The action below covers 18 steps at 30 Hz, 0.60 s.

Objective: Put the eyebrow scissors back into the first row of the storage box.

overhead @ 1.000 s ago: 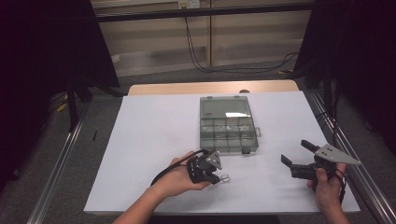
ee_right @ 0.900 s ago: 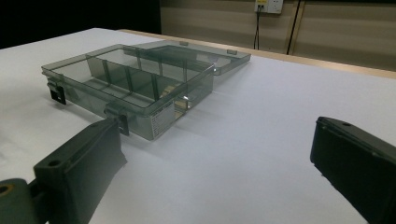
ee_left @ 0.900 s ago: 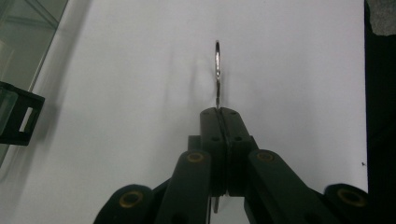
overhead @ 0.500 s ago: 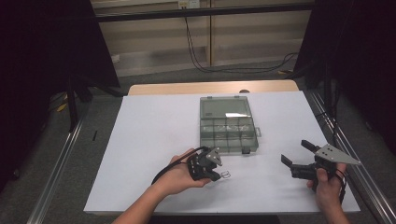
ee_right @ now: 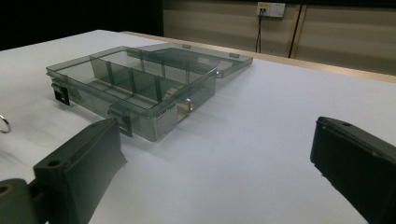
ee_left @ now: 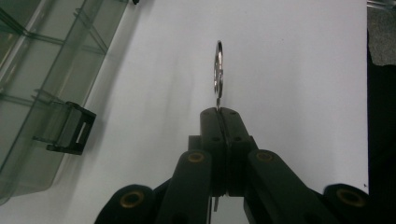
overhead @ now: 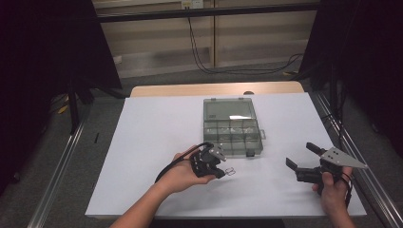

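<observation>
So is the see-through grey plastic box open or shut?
Open: the see-through grey plastic box has its lid lying flat behind, compartments uncovered.

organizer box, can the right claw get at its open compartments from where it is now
Probably yes: the right claw is open and holds nothing, the organizer box has its lid folded back, and bare table lies between them.

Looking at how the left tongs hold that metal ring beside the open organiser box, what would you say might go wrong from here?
The left tongs pinch the metal ring only by its thin edge at the very tips, so it might pivot or slip out onto the white tabletop. The organiser box has small compartments, so the ring may catch on a divider. The right tongs sit open, apart from the box, so it could slide if nudged.
</observation>
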{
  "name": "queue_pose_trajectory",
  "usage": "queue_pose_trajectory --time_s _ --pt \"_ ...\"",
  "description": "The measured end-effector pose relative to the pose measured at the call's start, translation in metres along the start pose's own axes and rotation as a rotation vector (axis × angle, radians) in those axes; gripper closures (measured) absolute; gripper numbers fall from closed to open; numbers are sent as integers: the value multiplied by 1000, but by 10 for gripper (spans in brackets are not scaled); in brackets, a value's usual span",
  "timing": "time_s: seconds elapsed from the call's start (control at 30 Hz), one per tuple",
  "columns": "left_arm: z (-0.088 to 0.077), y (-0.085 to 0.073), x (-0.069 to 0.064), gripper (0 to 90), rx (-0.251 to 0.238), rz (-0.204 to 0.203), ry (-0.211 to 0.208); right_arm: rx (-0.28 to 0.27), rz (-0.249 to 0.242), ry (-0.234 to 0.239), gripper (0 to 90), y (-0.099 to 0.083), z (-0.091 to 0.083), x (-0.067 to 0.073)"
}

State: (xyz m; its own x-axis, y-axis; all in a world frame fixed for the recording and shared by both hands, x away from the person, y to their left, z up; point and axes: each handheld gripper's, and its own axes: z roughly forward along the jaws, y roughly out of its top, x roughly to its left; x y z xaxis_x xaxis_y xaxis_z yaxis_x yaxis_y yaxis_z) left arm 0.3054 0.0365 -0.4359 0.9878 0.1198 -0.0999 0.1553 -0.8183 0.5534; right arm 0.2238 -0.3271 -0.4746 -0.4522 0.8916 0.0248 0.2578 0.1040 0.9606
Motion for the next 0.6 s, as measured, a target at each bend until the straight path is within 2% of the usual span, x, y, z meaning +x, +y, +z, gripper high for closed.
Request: queue_pose_trajectory --time_s 0.5,0.6 --pt "-13 13 12 900 -40 -16 21 0 -9 -1 15 0 0 1" --pt "-15 16 15 899 -35 -15 23 0 -8 1 15 0 0 1"
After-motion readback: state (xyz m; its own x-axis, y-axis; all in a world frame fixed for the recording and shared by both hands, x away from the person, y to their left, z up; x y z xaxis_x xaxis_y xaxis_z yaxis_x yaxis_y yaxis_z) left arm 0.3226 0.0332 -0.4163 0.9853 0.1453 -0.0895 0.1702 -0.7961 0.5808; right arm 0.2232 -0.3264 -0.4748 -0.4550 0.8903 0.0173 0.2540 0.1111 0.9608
